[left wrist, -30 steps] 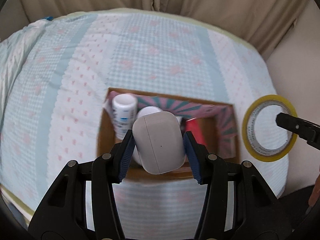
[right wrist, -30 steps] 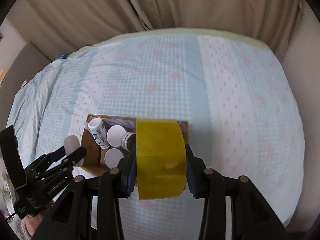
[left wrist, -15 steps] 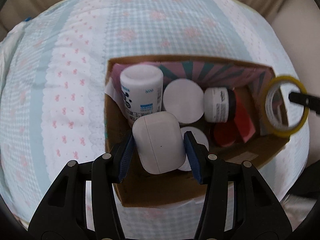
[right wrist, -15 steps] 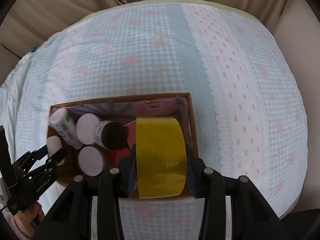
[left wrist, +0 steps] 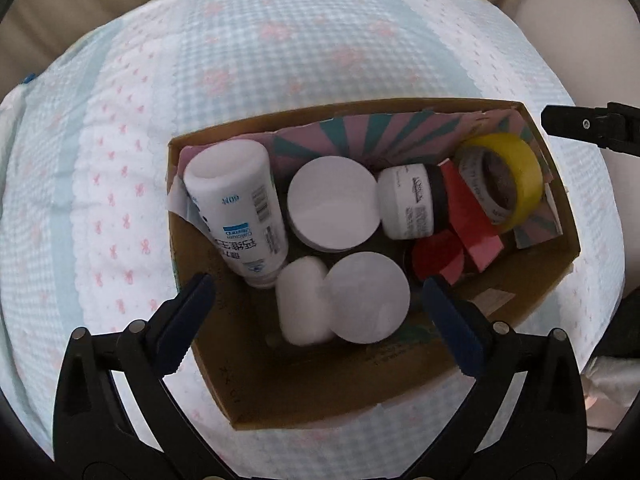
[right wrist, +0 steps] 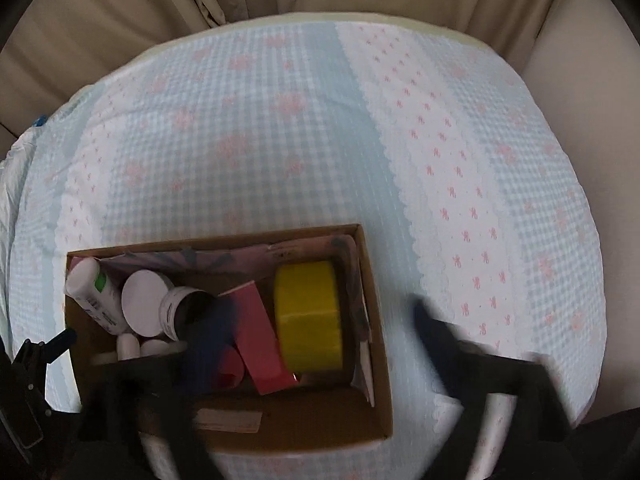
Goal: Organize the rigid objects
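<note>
Beige curtains back a gingham bed [right wrist: 304, 152] carrying a cardboard box [left wrist: 320, 380]. Both tools, left [left wrist: 316, 300] and right [right wrist: 316, 332], are opening, empty; earbud case [left wrist: 302, 306] and yellow tape roll [right wrist: 310, 316] lie inside.

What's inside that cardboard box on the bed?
The cardboard box holds a white bottle, round white lids, a white case, red items and yellow tape. Whatever lies beneath is hidden.

Motion blur smears the right claw [right wrist: 316, 328]; the red box [right wrist: 260, 340] partly hides behind its blue pad. Frame edges crop both claw bodies.
</note>
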`<act>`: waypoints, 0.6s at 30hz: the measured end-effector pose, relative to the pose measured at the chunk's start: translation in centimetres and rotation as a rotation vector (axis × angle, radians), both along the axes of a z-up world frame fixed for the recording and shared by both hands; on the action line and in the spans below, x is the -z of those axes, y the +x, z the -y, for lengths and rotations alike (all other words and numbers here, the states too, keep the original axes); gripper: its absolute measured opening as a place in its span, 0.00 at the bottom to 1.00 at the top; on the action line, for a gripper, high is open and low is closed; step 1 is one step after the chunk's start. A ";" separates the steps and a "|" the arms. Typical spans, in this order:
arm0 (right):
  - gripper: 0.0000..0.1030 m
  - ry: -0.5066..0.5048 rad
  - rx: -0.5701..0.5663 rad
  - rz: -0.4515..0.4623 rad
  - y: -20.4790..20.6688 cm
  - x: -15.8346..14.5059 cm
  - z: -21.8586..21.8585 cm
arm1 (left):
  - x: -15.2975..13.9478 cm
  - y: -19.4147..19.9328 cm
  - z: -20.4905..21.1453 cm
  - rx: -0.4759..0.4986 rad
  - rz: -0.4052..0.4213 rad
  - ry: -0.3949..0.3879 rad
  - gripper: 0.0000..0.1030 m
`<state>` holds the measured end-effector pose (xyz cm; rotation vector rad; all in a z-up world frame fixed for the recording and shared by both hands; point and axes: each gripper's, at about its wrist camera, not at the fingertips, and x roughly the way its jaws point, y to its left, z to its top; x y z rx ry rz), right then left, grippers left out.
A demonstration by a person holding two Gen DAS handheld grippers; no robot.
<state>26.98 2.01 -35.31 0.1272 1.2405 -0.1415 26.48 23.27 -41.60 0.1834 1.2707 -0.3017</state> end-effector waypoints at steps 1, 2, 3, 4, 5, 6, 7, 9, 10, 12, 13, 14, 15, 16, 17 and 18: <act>1.00 0.001 -0.005 0.011 -0.1 -0.2 -0.1 | -0.1 0.0 -0.1 0.001 0.002 -0.002 1.00; 1.00 0.002 -0.009 0.017 -0.2 -0.3 -0.2 | -0.2 -0.1 -0.1 -0.001 0.008 -0.009 1.00; 1.00 0.005 -0.011 0.013 -0.3 -0.3 -0.2 | -0.3 -0.2 -0.3 -0.004 0.011 -0.013 1.00; 1.00 0.011 -0.008 0.007 -0.5 -0.3 -0.2 | -0.5 -0.2 -0.5 -0.010 0.012 -0.016 1.00; 1.00 0.018 -0.004 0.001 -0.7 -0.2 -0.1 | -0.7 -0.3 -0.8 -0.019 0.012 -0.019 1.00; 1.00 0.025 -0.001 -0.001 -0.9 -0.2 -0.1 | -0.8 -0.4 -1.0 -0.028 0.011 -0.023 1.00; 1.00 0.027 0.000 -0.002 -1.1 -0.2 -0.1 | -0.9 -0.4 -1.3 -0.038 0.012 -0.026 1.00; 1.00 0.027 0.000 -0.001 -1.5 -0.2 -0.1 | -1.4 -0.9 -1.3 -0.052 0.016 -0.031 1.00; 1.00 0.033 -0.002 0.002 -1.7 -0.3 -0.1 | -1.6 -1.0 -1.3 -0.058 0.018 -0.032 1.00; 1.00 0.057 -0.008 0.004 -2.0 -0.5 0.0 | -2.1 -1.3 -1.3 -0.069 0.026 -0.023 1.00; 1.00 0.064 -0.008 0.007 -2.2 -0.7 0.1 | -2.4 -1.5 -1.2 -0.073 0.030 -0.019 1.00; 1.00 0.069 -0.009 0.011 -2.3 -0.8 0.2 | -2.8 -1.6 -1.0 -0.080 0.035 -0.016 1.00; 1.00 0.077 -0.013 0.016 -2.5 -1.1 0.3 | -3.3 -1.8 -0.9 -0.089 0.043 -0.015 1.00; 1.00 0.082 -0.016 0.019 -2.7 -1.3 0.4 | -4.0 -2.0 -0.8 -0.100 0.053 -0.016 1.00; 1.00 0.087 -0.019 0.026 -2.9 -1.6 0.6 | -4.6 -2.3 -0.6 -0.109 0.061 -0.016 1.00; 1.00 0.090 -0.021 0.031 -3.1 -1.9 0.7 | -5.2 -2.6 -0.4 -0.119 0.070 -0.015 1.00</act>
